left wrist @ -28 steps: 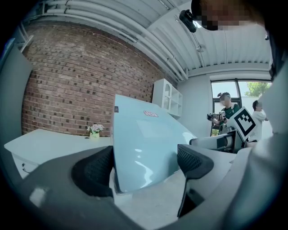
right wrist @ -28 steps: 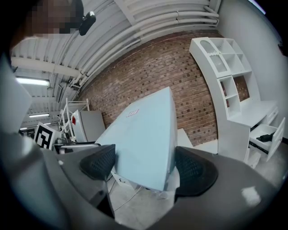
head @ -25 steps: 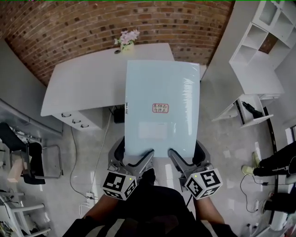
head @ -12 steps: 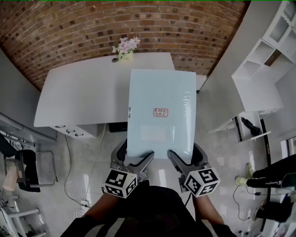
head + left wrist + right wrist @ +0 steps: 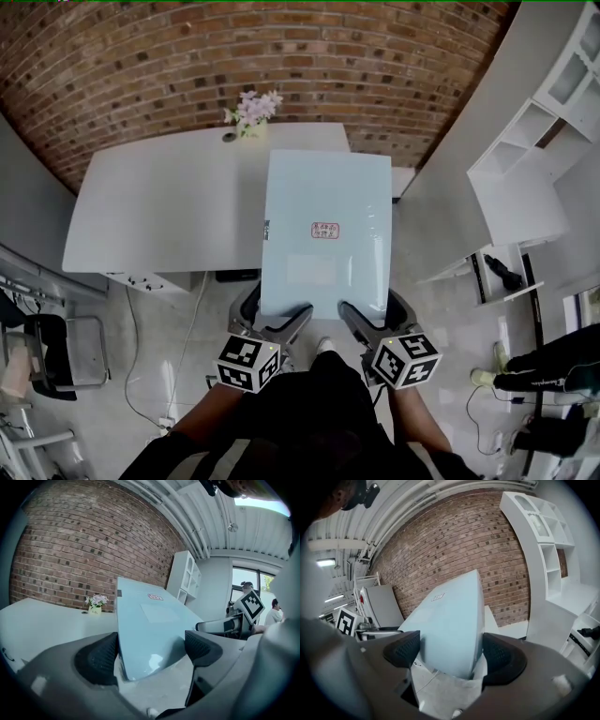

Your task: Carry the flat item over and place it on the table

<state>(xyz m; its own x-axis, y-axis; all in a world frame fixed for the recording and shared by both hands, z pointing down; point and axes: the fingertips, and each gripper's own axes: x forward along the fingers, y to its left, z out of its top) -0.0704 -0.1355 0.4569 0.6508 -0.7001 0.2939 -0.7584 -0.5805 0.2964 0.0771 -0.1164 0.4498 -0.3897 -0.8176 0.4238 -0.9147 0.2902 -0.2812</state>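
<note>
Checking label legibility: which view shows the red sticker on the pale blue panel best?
Head view: the red sticker faces the camera near the middle of the pale blue panel, unobstructed. Left gripper view shows it small and foreshortened; right gripper view likewise, smaller still.

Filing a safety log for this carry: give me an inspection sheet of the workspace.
Surface: white table, only one pot on it.
Job's things: flat panel, pale blue, far end over the table's right end.
Clutter: flower pot at the table's back edge.
Grippers: left tool and right tool both clamp the panel's near edge.
Cables: one cable on the floor beside the table.
Surroundings: brick wall, white shelving, bystander's legs at right.
</note>
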